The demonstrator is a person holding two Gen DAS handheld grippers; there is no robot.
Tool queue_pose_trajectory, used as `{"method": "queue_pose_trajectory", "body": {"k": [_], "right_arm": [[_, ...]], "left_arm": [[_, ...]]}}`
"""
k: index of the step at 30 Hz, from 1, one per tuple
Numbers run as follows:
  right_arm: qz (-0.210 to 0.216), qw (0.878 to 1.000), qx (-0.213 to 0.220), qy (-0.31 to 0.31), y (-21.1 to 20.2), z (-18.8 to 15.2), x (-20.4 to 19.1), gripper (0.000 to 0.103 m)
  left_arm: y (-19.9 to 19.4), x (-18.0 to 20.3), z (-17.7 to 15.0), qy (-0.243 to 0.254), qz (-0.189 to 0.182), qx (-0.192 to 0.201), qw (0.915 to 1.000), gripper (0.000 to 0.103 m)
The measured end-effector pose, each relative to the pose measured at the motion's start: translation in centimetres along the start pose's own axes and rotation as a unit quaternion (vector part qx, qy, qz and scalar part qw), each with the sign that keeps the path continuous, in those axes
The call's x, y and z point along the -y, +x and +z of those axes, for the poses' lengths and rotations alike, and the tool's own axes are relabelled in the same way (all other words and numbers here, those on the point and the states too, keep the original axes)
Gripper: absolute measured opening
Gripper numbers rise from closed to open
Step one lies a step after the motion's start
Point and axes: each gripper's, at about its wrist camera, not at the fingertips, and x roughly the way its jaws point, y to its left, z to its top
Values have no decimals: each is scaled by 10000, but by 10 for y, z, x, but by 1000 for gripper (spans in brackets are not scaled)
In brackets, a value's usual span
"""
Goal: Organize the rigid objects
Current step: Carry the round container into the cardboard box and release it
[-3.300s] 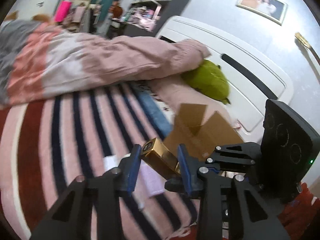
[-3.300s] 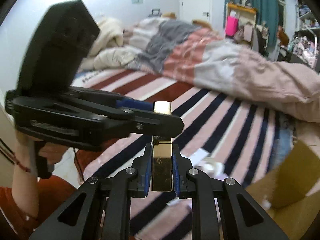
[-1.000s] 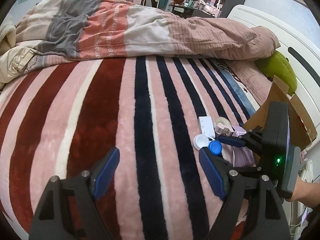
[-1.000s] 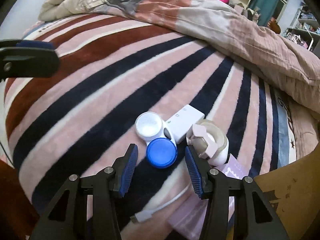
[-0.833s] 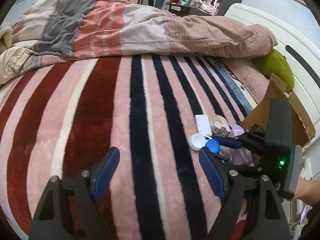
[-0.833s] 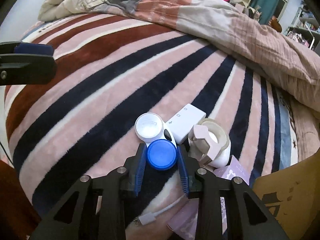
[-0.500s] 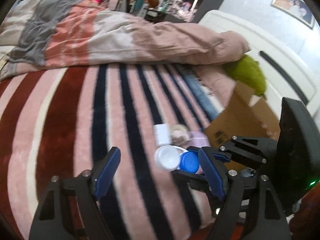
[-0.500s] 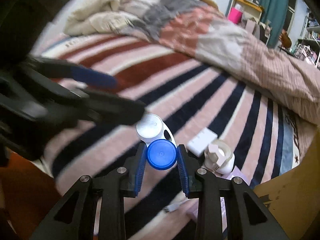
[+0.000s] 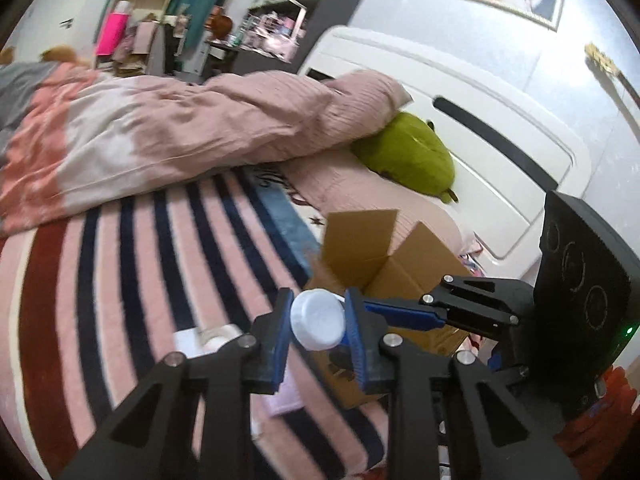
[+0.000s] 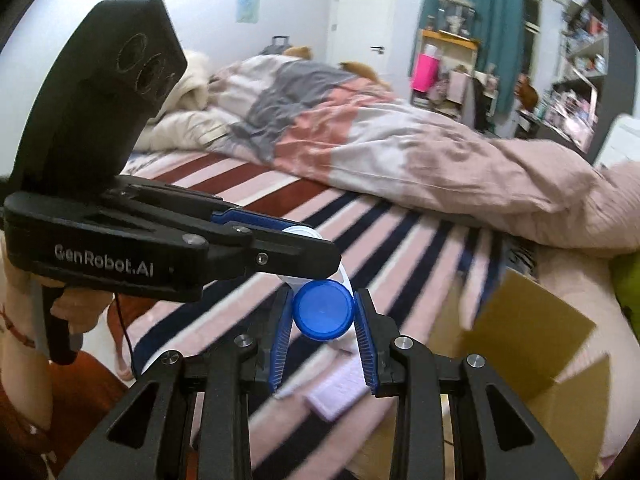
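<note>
Blue cap sits clamped between the pads of the right gripper, lifted clear above the striped blanket on the bed. White cap is pinched the same way in the left gripper. Both caps belong to one small twin-cup case, white bridge joining them; each gripper grasps one end. In the right wrist view the left gripper reaches in from the left, its pads closed over the white cap just above and behind the blue one. Open cardboard box stands on the bed just beyond the held case, flaps up. Green plush lies by the white headboard. Rumpled pink-and-grey duvet covers the far side. Small pale items on the blanket below the grippers, blurred, not identifiable.
</note>
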Motion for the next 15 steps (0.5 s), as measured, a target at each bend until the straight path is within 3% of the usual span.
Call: {"method": "queue_pose_trajectory", "body": {"k": [8, 15], "right_arm": [[-240, 9973, -285, 632, -21, -20, 74, 26], [-90, 9868, -999, 1273, -13, -43, 120, 26]], "left_arm": [[77, 59, 32, 410, -22, -830, 9957, 23], [124, 75, 32, 436, 182, -1455, 9882, 28]]}}
